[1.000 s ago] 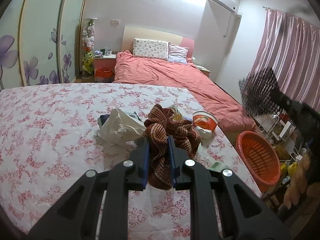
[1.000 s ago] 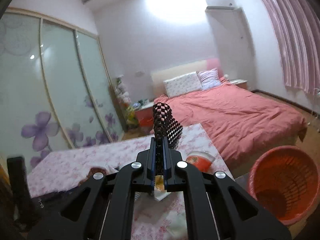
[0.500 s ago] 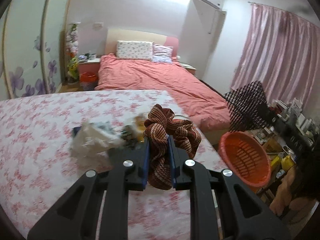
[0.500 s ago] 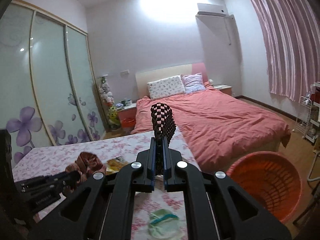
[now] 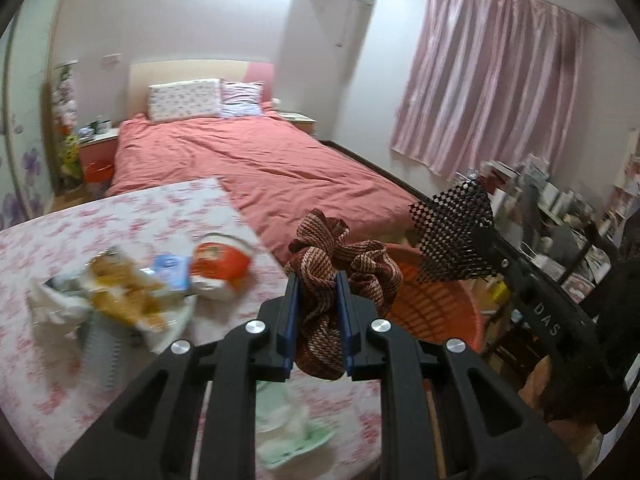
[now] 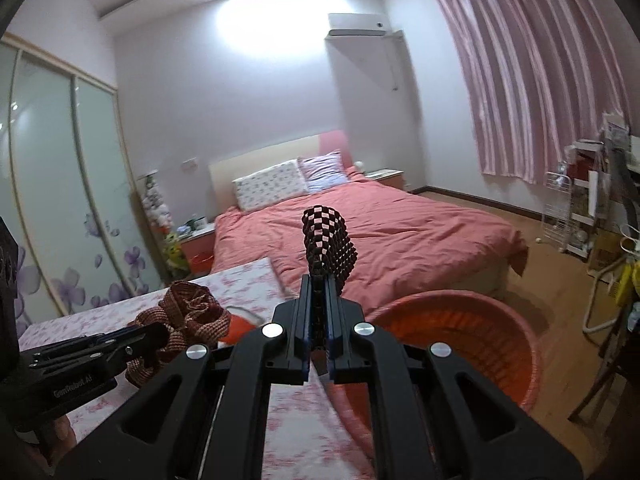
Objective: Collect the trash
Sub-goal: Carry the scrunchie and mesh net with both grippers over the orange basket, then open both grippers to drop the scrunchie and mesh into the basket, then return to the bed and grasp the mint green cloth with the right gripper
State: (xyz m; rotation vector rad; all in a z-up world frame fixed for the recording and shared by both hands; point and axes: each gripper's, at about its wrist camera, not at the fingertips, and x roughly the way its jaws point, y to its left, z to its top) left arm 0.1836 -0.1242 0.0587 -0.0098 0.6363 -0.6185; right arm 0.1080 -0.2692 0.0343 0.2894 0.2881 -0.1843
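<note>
My left gripper (image 5: 318, 280) is shut on a crumpled brown woven cloth (image 5: 340, 256), held above the table's right edge; the cloth also shows in the right wrist view (image 6: 180, 316). My right gripper (image 6: 318, 284) is shut on a dark checkered mesh piece (image 6: 328, 240), seen from the left wrist view (image 5: 452, 236) held over the orange basket (image 5: 432, 312). The orange basket (image 6: 460, 344) stands on the floor beside the table. Loose trash lies on the floral table: a yellow wrapper (image 5: 120, 284), a red-orange cup lid (image 5: 220, 260), white paper (image 5: 52, 304) and a green-white wrapper (image 5: 288, 432).
The floral-cloth table (image 5: 60, 232) fills the left. A red bed (image 5: 260, 160) stands behind it. Cluttered shelves (image 5: 560, 216) stand at the right by pink curtains (image 5: 500, 92). A white wire rack (image 6: 568, 216) and wooden floor (image 6: 560, 280) lie to the right of the basket.
Both grippers have swung right toward the orange basket, each keeping its cloth. The basket now sits directly behind the held cloths, and the trash pile has slid to the left.
</note>
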